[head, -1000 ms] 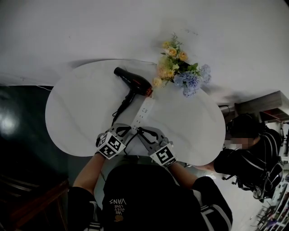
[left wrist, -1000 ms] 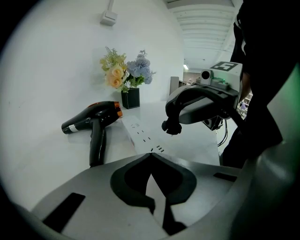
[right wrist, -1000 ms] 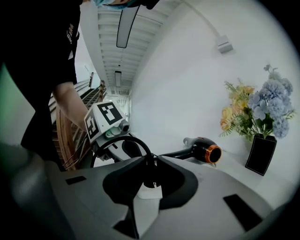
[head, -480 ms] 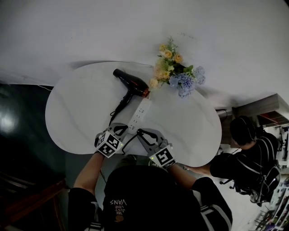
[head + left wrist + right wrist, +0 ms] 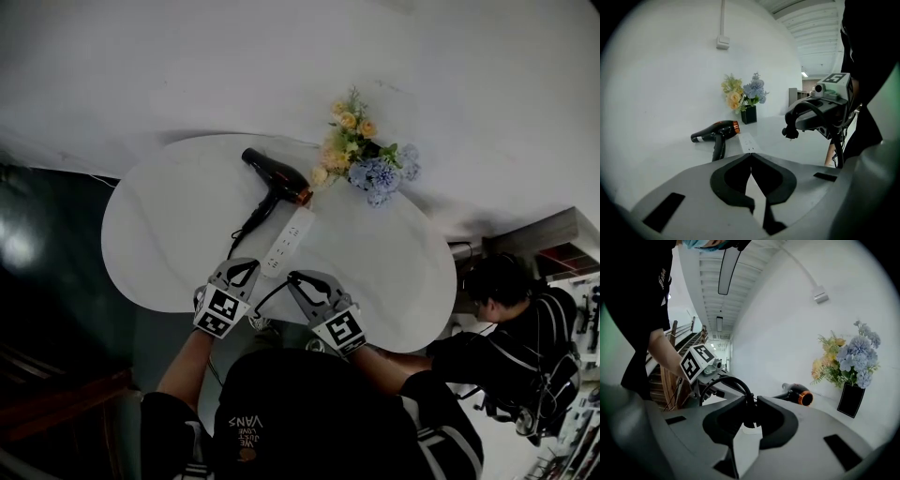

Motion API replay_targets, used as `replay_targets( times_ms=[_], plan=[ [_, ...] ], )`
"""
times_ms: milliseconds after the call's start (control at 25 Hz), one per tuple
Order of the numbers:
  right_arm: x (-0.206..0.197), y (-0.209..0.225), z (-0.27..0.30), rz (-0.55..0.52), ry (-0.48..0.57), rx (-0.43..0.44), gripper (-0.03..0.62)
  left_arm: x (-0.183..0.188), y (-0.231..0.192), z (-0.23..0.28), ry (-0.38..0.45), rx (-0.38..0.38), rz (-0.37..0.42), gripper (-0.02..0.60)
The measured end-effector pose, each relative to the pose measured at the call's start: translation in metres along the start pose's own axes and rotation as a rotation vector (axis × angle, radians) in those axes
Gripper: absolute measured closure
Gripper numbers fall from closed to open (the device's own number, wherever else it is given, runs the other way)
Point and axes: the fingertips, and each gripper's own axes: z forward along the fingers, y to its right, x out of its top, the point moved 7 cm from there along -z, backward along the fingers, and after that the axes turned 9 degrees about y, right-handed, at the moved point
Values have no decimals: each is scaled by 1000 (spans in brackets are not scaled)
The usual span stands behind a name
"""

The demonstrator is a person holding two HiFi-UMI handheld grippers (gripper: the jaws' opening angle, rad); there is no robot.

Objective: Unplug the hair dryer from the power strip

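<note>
A black hair dryer [image 5: 277, 177] [image 5: 715, 133] [image 5: 797, 394] lies on the white table [image 5: 169, 234], its orange-ringed nozzle pointing at the flowers. A white power strip [image 5: 289, 240] [image 5: 749, 141] lies just in front of it. My right gripper [image 5: 293, 278] [image 5: 790, 132] [image 5: 751, 405] is shut on the dryer's black plug [image 5: 790, 133] [image 5: 749, 412], held in the air clear of the strip. The black cord [image 5: 725, 379] loops from the plug. My left gripper [image 5: 249, 266] [image 5: 751, 158] is shut with nothing in it, above the strip's near end.
A bunch of yellow and blue flowers [image 5: 361, 155] in a black vase [image 5: 749, 115] [image 5: 851, 399] stands at the table's back edge beside the dryer. A person [image 5: 511, 323] sits off the table's right end. A white wall lies behind.
Both grippers have lifted and drawn back from the strip's near end. The right one carries the plug with it. The left one now hangs above the table.
</note>
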Motion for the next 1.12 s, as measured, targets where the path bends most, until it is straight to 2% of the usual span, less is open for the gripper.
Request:
replay_targets(
  times_ms=[200, 760, 880, 1120],
  plan=[
    [9, -3, -15, 8, 4, 11, 508, 15, 12, -25, 74, 103, -15, 563],
    [18, -14, -61, 40, 57, 50, 508, 32, 65, -87, 196, 375, -73, 563],
    [22, -13, -70, 16, 85, 72, 508, 35, 77, -97, 227, 424, -99, 563],
    [29, -12, -91, 62, 112, 84, 508, 43, 105, -112, 278, 508, -139, 563]
  ],
)
